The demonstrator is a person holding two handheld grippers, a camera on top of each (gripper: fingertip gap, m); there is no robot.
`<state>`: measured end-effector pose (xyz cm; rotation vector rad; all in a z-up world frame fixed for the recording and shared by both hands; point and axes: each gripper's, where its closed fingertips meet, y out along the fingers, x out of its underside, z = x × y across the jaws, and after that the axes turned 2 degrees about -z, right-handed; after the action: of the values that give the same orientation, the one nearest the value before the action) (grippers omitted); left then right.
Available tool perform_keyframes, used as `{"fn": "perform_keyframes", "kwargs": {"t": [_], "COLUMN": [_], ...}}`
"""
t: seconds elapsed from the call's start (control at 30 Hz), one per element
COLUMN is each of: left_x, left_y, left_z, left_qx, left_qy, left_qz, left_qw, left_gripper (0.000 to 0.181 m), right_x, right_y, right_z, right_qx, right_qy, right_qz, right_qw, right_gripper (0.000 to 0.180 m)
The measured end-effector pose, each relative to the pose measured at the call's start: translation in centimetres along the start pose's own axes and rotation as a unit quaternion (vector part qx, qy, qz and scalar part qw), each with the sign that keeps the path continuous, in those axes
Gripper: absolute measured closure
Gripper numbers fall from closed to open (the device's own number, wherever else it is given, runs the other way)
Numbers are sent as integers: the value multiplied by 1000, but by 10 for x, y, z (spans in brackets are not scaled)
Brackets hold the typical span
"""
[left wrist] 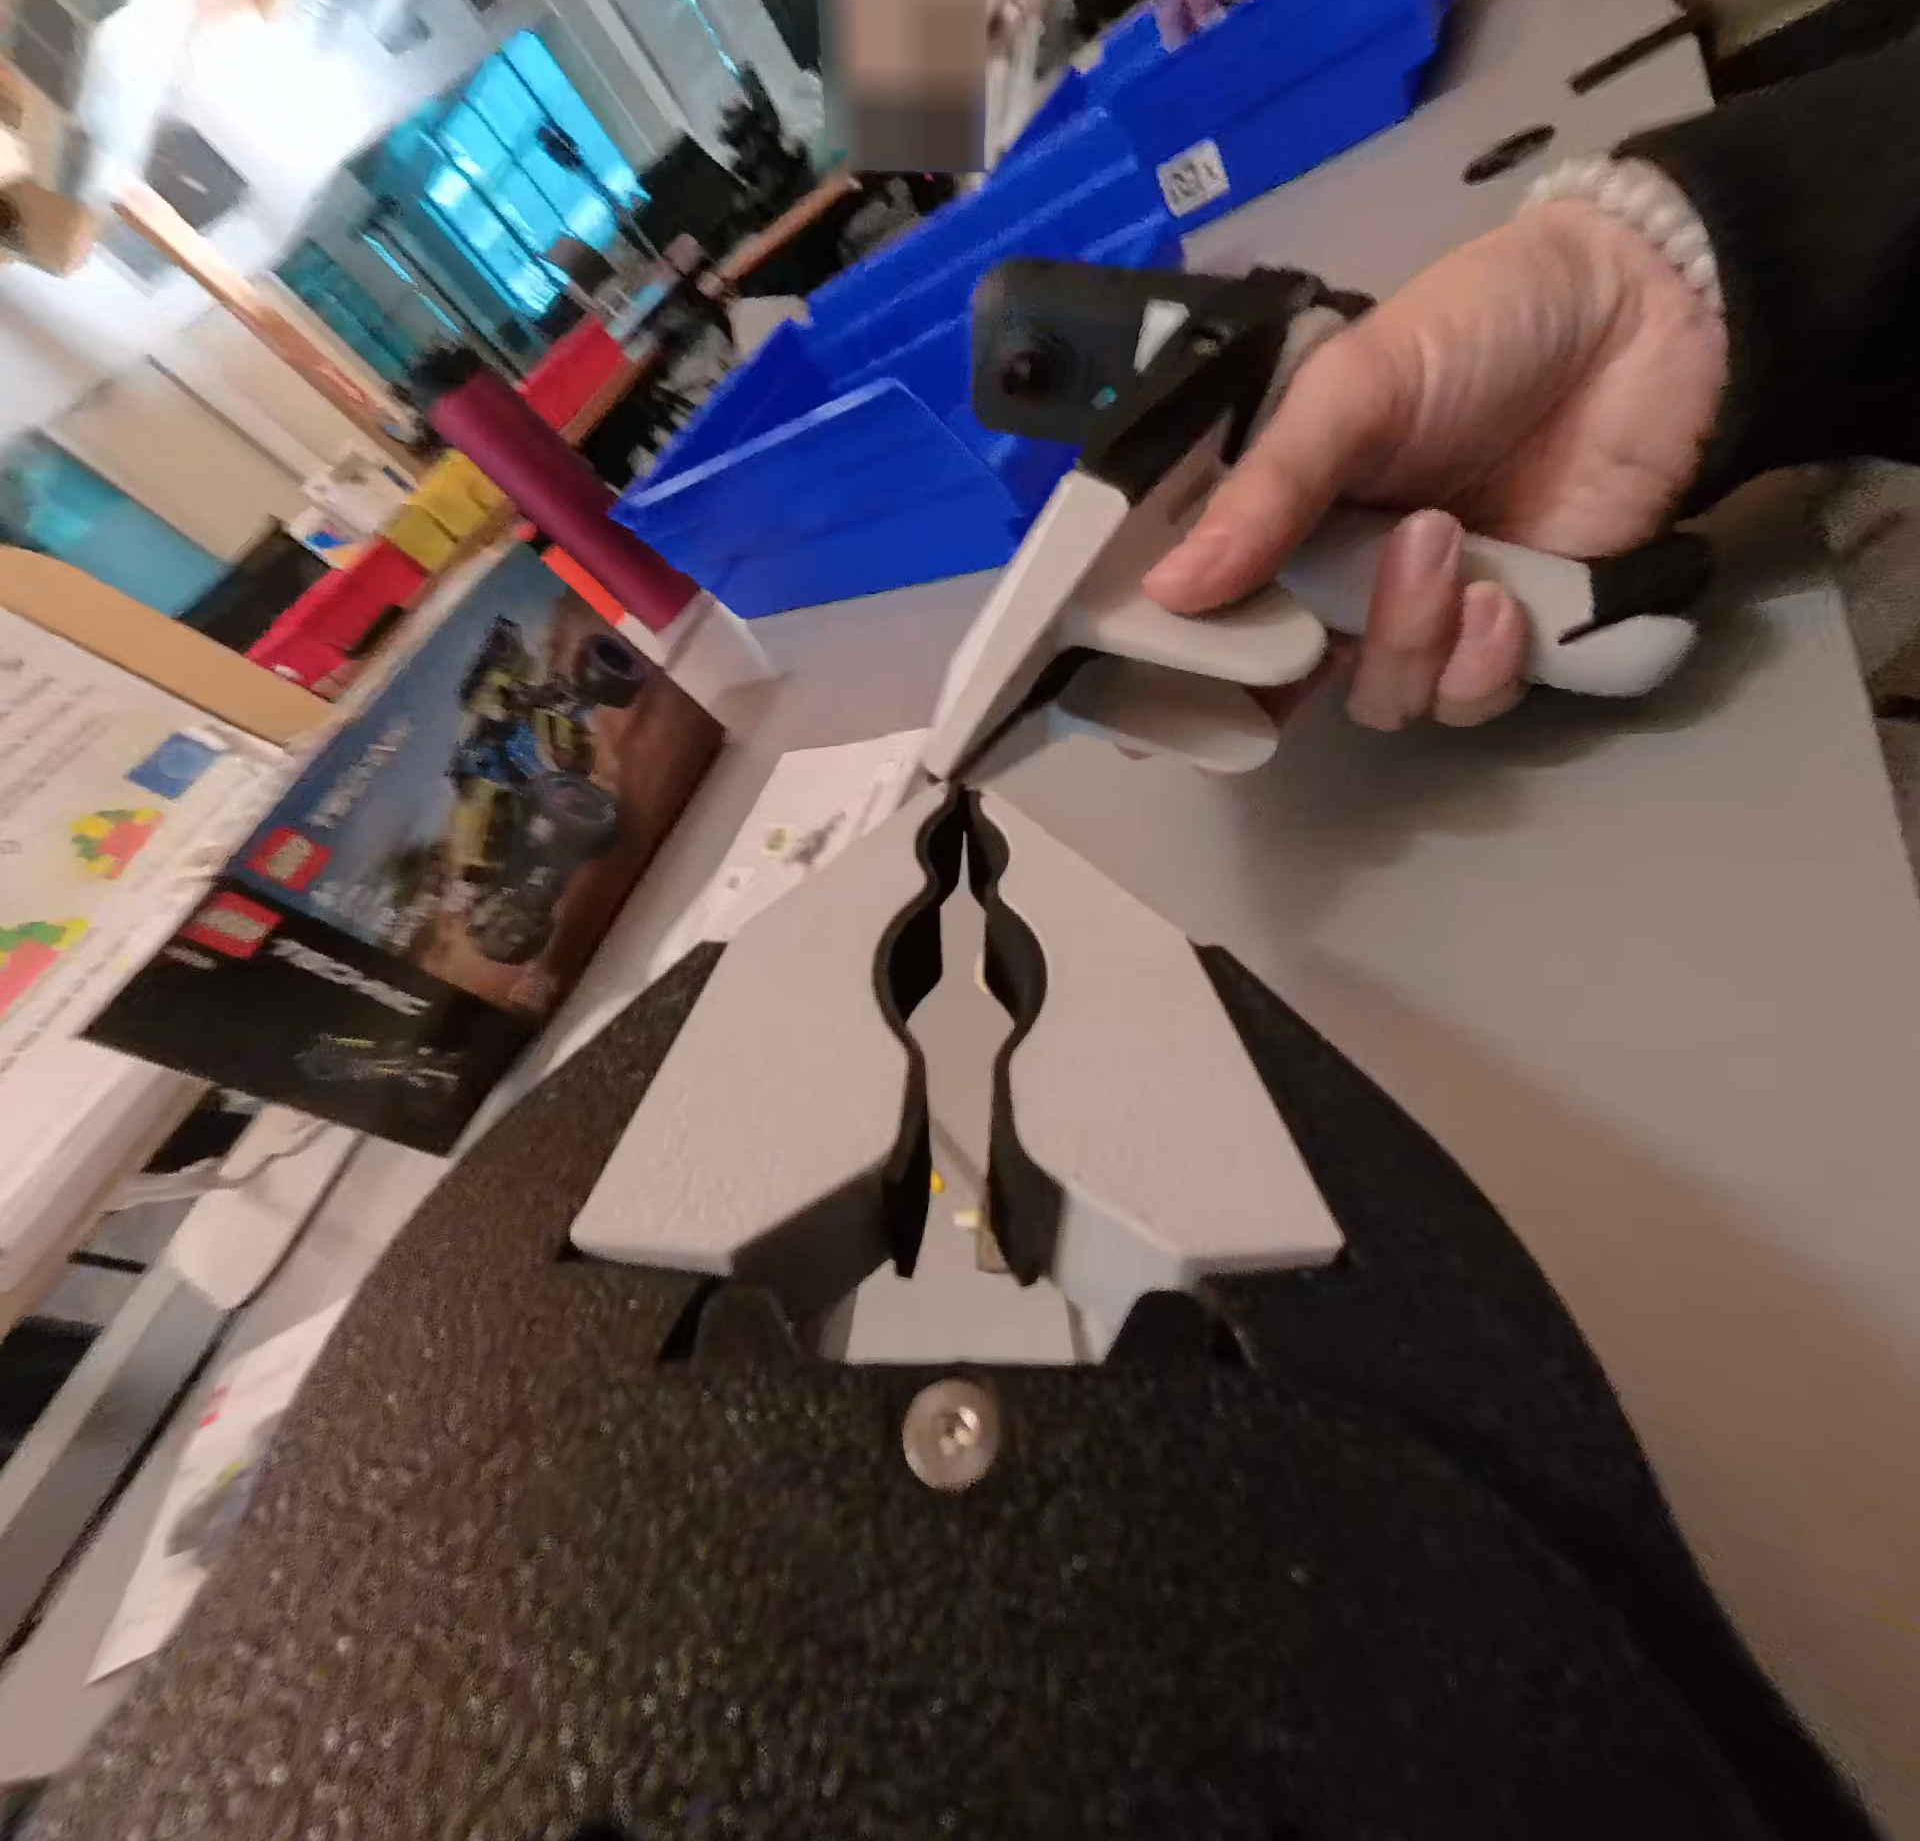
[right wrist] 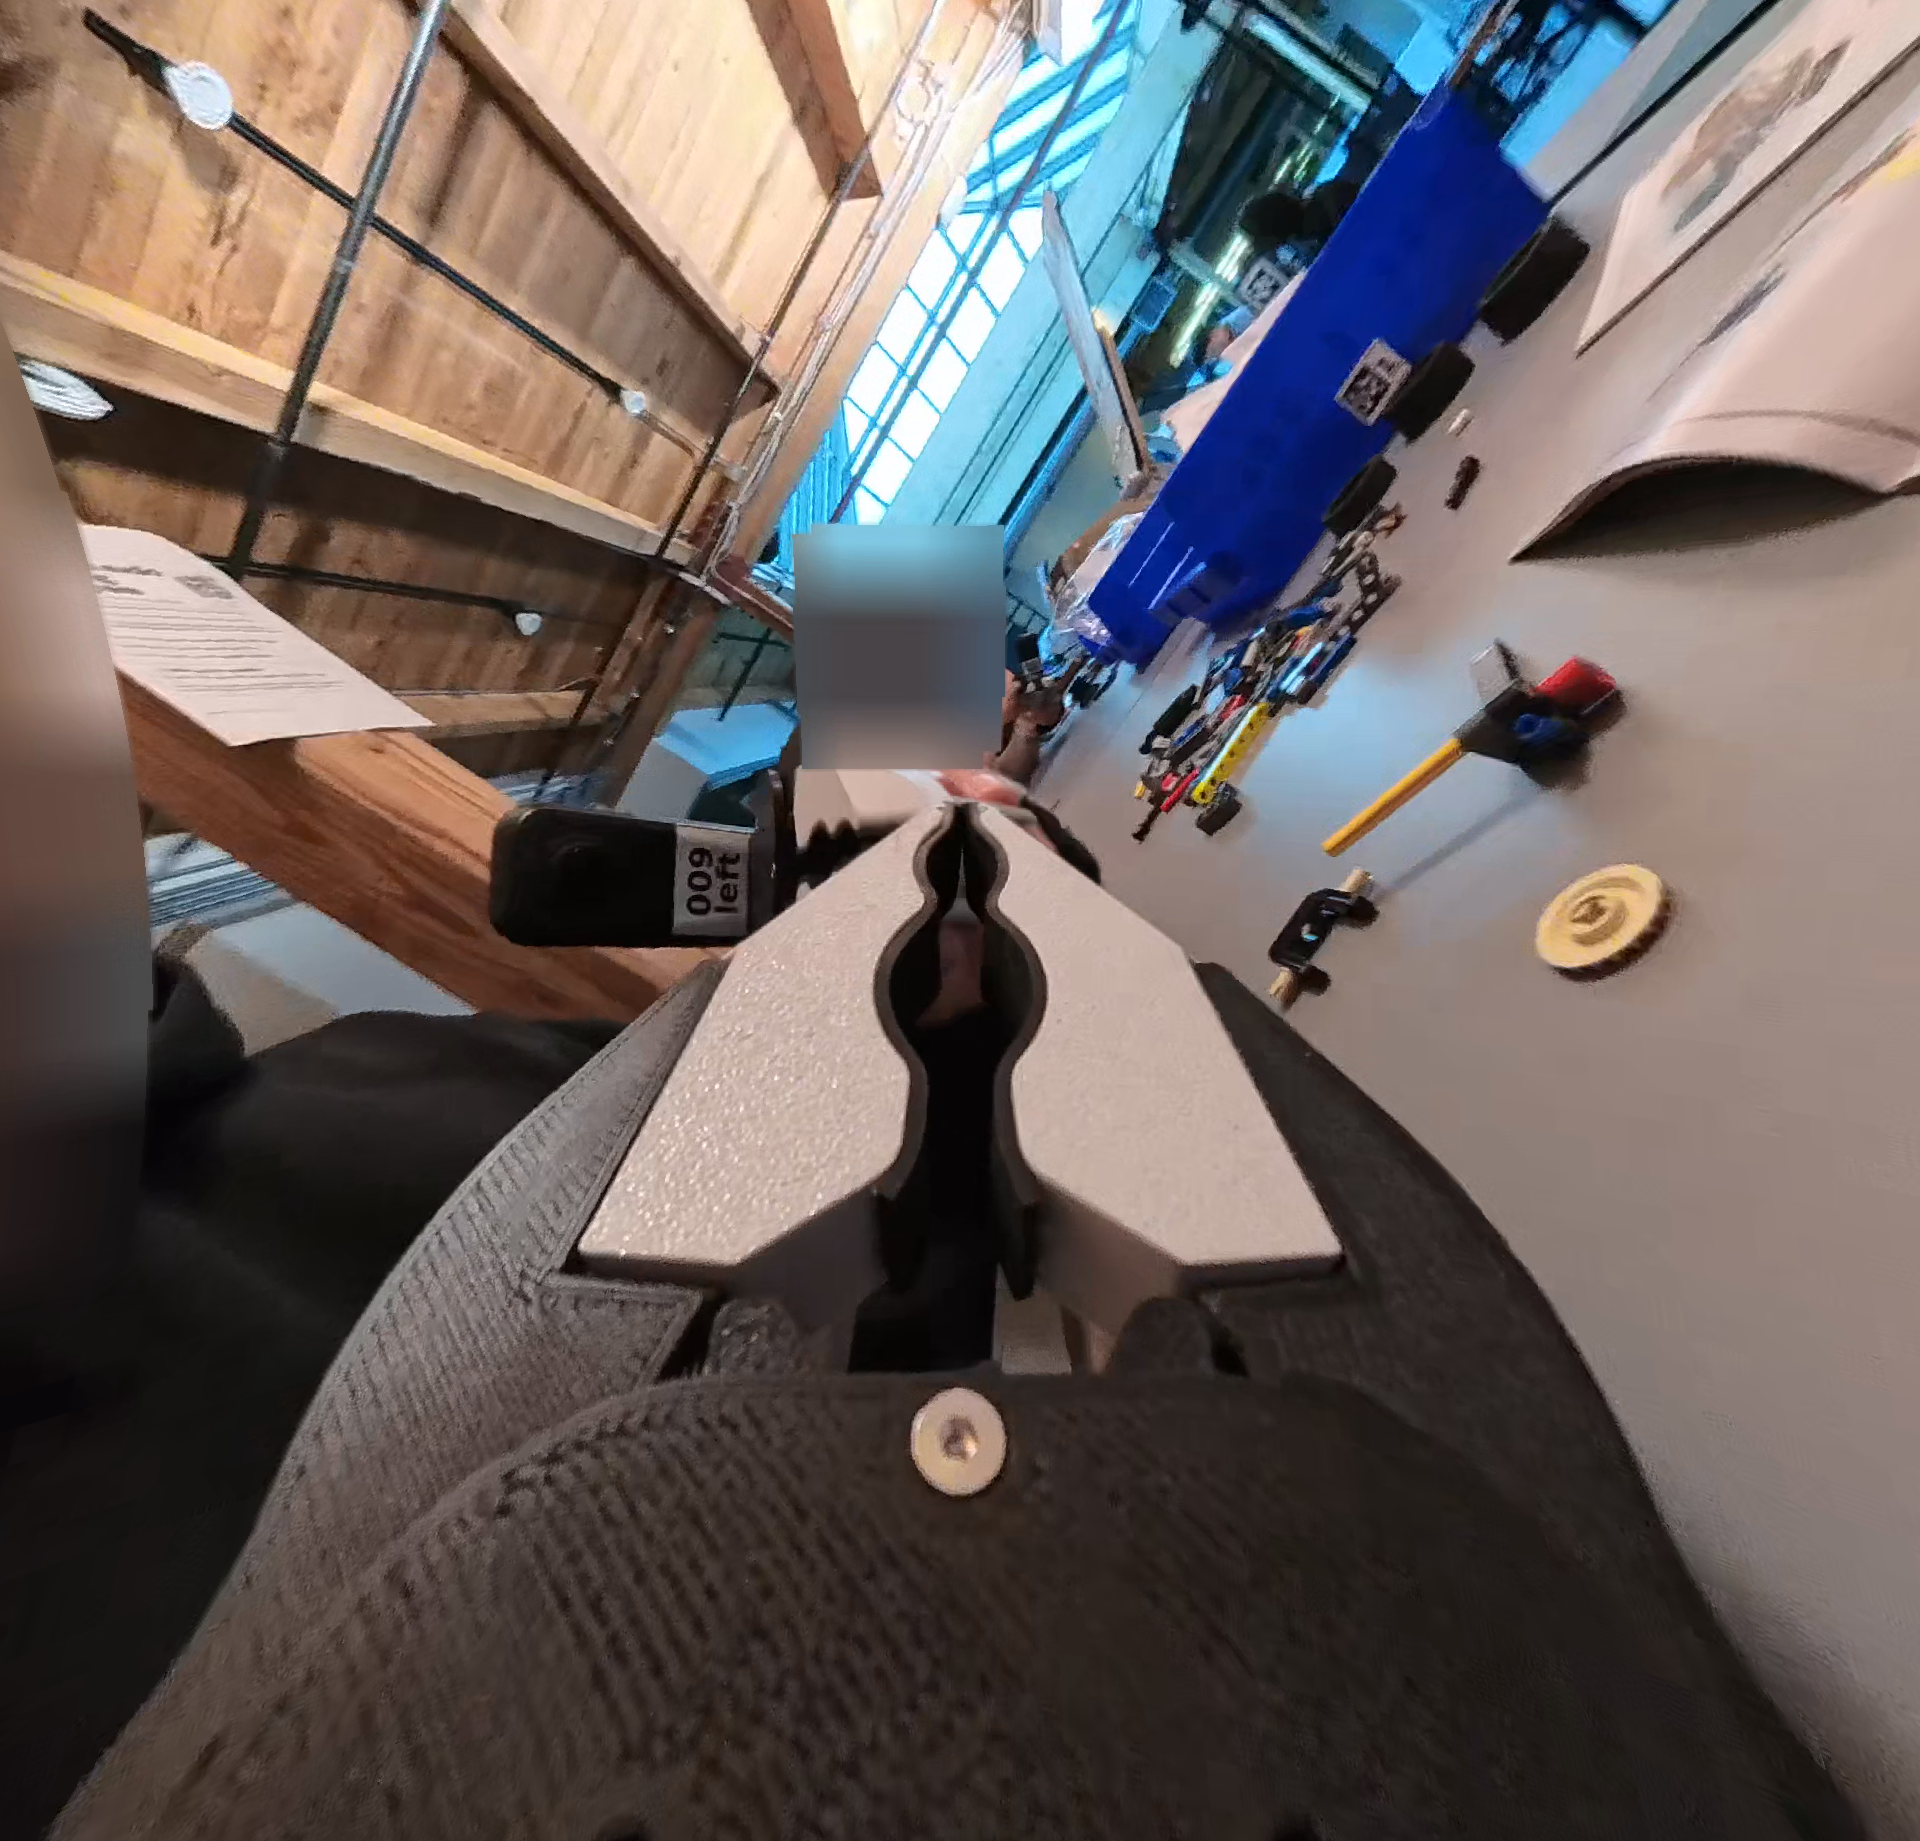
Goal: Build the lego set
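Observation:
My left gripper [left wrist: 961, 799] is shut with nothing visible between its jaws, held low over the grey table [left wrist: 1455, 960]. My right gripper [left wrist: 940, 761], held in a hand [left wrist: 1475, 461], points down and meets the left tips tip to tip. In the right wrist view the right gripper [right wrist: 961, 812] is shut and looks empty. A partly built Lego model [right wrist: 1268, 669] lies far off on the table with loose pieces. A yellow axle [right wrist: 1397, 799] carrying black, blue and red parts lies near it. The Lego box [left wrist: 447, 856] lies to the left.
Blue bins [left wrist: 935, 337] line the back of the table. An open instruction booklet [right wrist: 1766, 285] and black wheels [right wrist: 1434, 389] lie by a blue bin [right wrist: 1330, 389]. A tan gear disc [right wrist: 1600, 918] and a black clip [right wrist: 1314, 929] lie nearer. A white sheet [left wrist: 821, 825] lies under the tips. My left and right fingertips are right by each other.

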<state>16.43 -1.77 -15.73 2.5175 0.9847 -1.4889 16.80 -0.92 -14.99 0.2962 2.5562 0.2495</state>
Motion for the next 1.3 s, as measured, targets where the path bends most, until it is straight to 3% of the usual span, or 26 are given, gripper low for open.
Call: {"fn": "perform_keyframes", "kwargs": {"t": [0.07,0.13,0.27,0.4,0.7,1.03,1.1,1.23,1.3], "left_x": [18,40,56,59,68,63,52,13,2], "left_y": [7,8,0,2,22,27,26,18,15], "left_z": [10,13,18,34,58,63,54,26,19], "left_qx": [37,49,71,115,183,201,184,80,39], "left_qy": [-11,-14,-57,-95,-114,-139,-136,-32,7], "left_qz": [-41,-103,-142,-161,-215,-194,-154,-28,-5], "left_qw": [998,993,986,976,953,950,961,996,999], "left_gripper": [181,181,181,180,174,170,164,163,159], "right_x": [5,13,9,17,49,48,39,8,-10], "right_y": [1,-7,-47,-74,-60,-57,-54,-33,-28], "right_z": [4,26,55,72,76,76,66,15,-2], "right_qx": [22,118,284,350,296,291,280,151,82], "right_qy": [-21,-90,-222,-292,-402,-435,-428,-270,-172], "right_qz": [-29,-88,-165,-264,-377,-382,-344,-157,-64], "right_qw": [999,985,918,850,780,762,787,938,980], "right_gripper": [180,180,180,177,166,170,169,170,170]}}
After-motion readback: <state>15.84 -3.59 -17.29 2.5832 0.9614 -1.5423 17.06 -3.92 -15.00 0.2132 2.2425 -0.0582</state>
